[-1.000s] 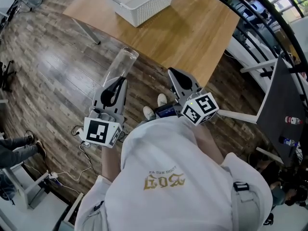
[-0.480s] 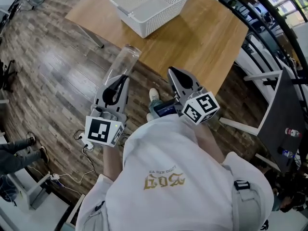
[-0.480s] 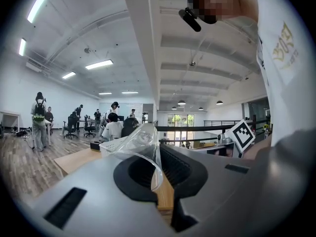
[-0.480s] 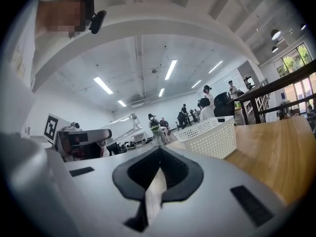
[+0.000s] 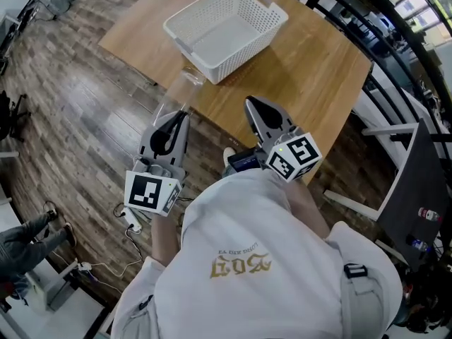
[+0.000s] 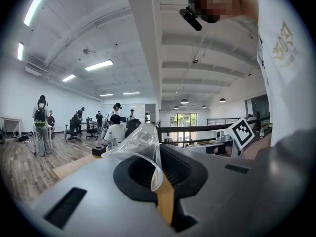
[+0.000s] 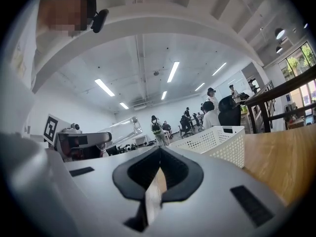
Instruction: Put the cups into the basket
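My left tool (image 5: 174,122) is clamped on the clear plastic cup (image 5: 181,92). The cup sticks out past the tool's tips, and its far end reaches the near edge of the table (image 5: 311,69). The white basket (image 5: 236,56) sits on the table just beyond the cup. My right tool (image 5: 258,113) hangs to the right, jaws pressed together with nothing between them.

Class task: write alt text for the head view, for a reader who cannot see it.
The left gripper holds a clear plastic cup near a wooden table carrying a white basket; the right gripper is shut, holding nothing.
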A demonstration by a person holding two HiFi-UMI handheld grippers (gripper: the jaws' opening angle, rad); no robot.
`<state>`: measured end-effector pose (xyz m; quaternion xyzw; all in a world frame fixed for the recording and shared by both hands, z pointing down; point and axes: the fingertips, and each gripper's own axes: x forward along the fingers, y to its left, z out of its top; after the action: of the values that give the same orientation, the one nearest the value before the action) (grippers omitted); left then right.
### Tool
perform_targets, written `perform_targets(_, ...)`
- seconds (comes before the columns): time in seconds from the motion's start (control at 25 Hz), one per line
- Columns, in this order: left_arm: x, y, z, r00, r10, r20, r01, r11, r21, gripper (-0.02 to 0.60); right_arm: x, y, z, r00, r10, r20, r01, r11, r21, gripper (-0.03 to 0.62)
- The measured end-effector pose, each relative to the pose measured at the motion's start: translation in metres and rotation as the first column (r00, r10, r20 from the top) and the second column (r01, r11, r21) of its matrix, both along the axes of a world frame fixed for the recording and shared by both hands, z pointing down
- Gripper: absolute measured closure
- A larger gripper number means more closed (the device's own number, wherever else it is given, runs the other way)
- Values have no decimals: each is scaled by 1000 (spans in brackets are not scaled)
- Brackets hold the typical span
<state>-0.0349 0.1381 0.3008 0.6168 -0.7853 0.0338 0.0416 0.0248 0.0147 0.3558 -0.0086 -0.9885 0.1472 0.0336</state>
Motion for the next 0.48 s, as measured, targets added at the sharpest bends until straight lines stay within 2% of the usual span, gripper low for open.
perform_targets(0.48, -46, -31, -5, 1000, -22, 15, 22, 999, -34, 557, -39, -43, -9, 999, 13, 31, -12, 1000, -27, 584)
